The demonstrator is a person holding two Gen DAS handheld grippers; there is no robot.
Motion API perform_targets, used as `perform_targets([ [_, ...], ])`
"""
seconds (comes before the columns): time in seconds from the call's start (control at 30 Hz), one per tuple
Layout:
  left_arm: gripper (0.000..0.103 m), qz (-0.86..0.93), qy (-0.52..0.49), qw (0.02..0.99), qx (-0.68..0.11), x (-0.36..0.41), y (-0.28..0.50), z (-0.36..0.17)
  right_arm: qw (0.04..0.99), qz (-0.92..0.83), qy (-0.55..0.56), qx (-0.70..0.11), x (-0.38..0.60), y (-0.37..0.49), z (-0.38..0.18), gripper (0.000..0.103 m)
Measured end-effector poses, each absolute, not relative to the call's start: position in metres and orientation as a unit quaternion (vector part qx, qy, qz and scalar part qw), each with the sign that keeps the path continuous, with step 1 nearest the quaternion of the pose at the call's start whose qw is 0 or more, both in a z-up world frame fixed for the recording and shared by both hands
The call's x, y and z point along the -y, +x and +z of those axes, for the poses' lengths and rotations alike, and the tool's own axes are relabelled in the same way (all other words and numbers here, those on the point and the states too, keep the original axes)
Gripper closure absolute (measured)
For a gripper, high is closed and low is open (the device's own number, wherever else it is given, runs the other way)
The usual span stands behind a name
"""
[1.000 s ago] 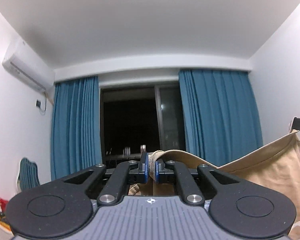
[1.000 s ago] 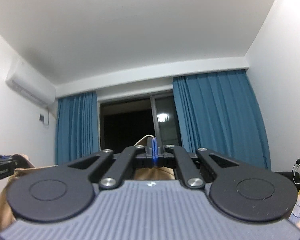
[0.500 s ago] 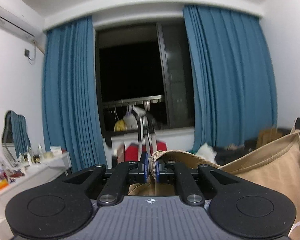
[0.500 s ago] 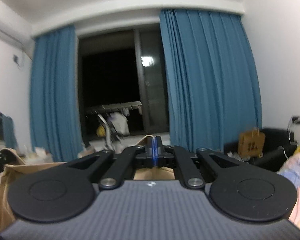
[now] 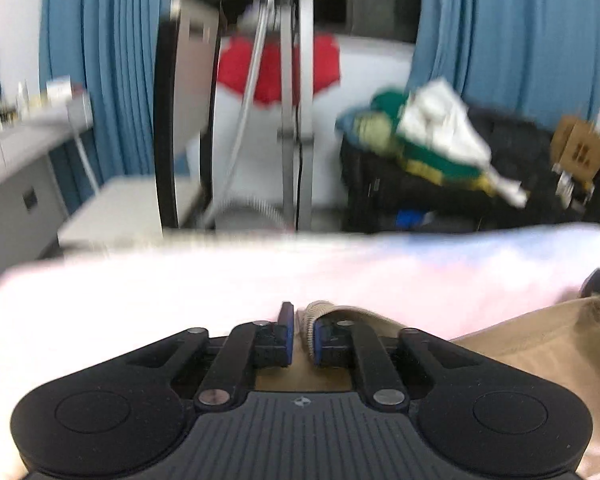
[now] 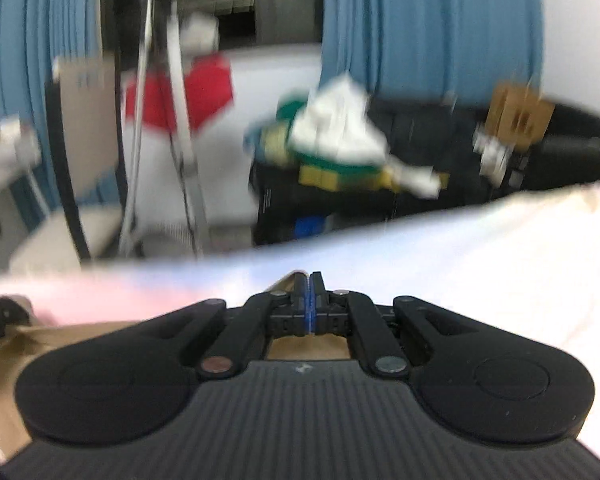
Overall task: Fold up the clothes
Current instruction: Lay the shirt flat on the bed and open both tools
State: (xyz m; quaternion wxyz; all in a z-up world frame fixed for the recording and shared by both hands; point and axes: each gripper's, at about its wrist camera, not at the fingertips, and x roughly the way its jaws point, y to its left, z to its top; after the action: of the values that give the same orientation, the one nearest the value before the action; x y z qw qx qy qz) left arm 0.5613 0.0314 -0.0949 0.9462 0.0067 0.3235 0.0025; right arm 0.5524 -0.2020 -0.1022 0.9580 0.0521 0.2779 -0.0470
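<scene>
My left gripper [image 5: 301, 326] is shut on the ribbed edge of a tan garment [image 5: 531, 336], which stretches away to the right below it. My right gripper [image 6: 309, 300] is shut on another edge of the same tan garment [image 6: 60, 344], which runs off to the left. The garment hangs spread between the two grippers, just above a pale pink and white bed sheet [image 5: 220, 280], which also shows in the right wrist view [image 6: 479, 248]. Both views are blurred by motion.
Beyond the bed's far edge stand a black case piled with green and white clothes [image 5: 431, 140], a metal stand with red cloth [image 5: 292, 68], blue curtains [image 5: 499, 20], a grey desk [image 5: 16, 160] at left and a brown paper bag [image 6: 519, 114] at right.
Both grippers have tipped down from the ceiling and window toward the bed, carrying the tan garment down with them. The sheet has come into view. Both grips are unchanged.
</scene>
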Motion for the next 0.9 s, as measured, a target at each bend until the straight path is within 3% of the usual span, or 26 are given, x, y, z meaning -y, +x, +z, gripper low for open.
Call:
perform_targets([
  [0.1, 0.085, -0.010, 0.015, 0.953, -0.303, -0.037, 0.560, -0.110, 0.947, -0.023, 0.063, -0.314, 0.204, 0.557, -0.118, 0.098],
  [0.13, 0.074, -0.020, 0.014, 0.953, -0.303, -0.039, 0.557, -0.110, 0.948, -0.016, 0.065, -0.312, 0.205, 0.557, -0.115, 0.095],
  [0.17, 0.053, -0.033, 0.013, 0.952, -0.305, -0.042, 0.555, -0.107, 0.945, -0.006, 0.076, -0.317, 0.207, 0.554, -0.108, 0.092],
  [0.2, 0.041, -0.041, 0.012, 0.952, -0.303, -0.045, 0.548, -0.101, 0.942, 0.005, 0.088, -0.323, 0.209, 0.552, -0.102, 0.076],
  [0.23, 0.021, -0.049, 0.011, 0.952, -0.302, -0.048, 0.542, -0.094, 0.938, 0.022, 0.108, -0.330, 0.211, 0.547, -0.095, 0.044],
  [0.27, 0.007, -0.053, 0.014, 0.954, -0.296, -0.047, 0.531, -0.082, 0.934, 0.039, 0.126, -0.333, 0.212, 0.540, -0.089, 0.033],
  [0.3, 0.003, -0.057, 0.017, 0.956, -0.287, -0.046, 0.515, -0.065, 0.934, 0.049, 0.135, -0.326, 0.212, 0.529, -0.082, 0.023],
  [0.6, 0.000, -0.069, -0.100, 0.963, -0.240, -0.104, 0.344, 0.026, 0.943, 0.074, 0.118, -0.303, 0.202, 0.375, -0.026, 0.023],
  [0.9, 0.005, 0.017, -0.238, 0.929, -0.284, -0.185, 0.227, -0.009, 0.924, 0.091, 0.180, -0.325, 0.208, 0.214, -0.035, 0.023],
])
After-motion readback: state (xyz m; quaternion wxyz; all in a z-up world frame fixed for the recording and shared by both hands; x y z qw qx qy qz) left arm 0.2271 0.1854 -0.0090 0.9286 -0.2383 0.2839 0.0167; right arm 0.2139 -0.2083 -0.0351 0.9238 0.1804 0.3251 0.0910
